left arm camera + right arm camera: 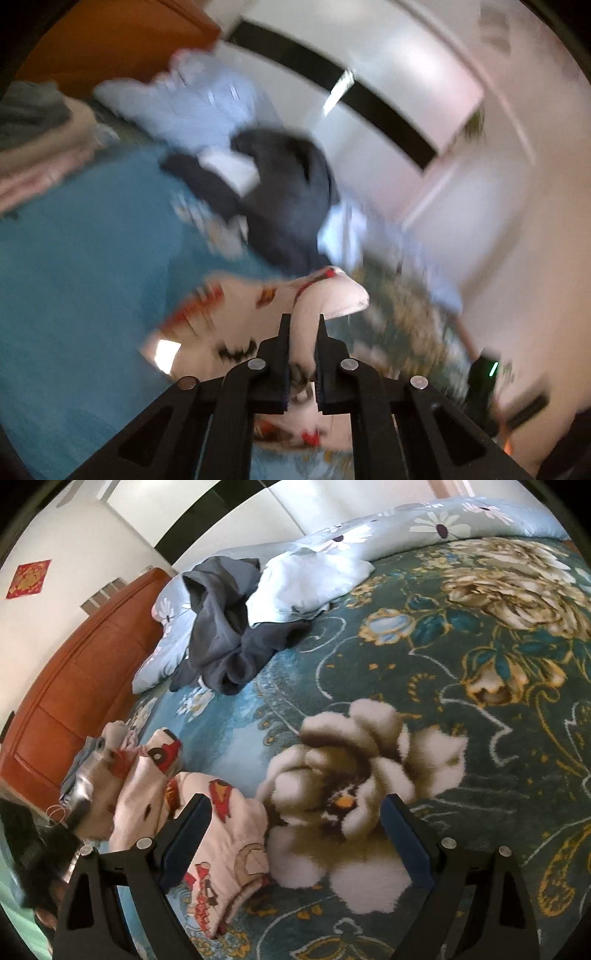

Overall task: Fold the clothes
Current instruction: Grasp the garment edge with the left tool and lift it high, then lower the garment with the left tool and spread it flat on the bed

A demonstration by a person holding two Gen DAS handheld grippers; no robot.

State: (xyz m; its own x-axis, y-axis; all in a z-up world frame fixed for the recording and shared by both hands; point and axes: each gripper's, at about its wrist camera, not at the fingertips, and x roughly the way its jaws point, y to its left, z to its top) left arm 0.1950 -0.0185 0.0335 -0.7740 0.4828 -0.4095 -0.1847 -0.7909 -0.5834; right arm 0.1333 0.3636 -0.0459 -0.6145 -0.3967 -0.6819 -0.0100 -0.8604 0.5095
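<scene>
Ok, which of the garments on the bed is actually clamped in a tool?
The cream cartoon-print garment: the left tool is shut on a fold of it. The dark grey garment lies crumpled and untouched by the pale floral pillows, and the right tool is open, holding nothing.

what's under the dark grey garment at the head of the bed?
The dark grey garment lies partly on the pale floral quilt and partly on the teal blanket. Anything beneath its folds is hidden.
</scene>
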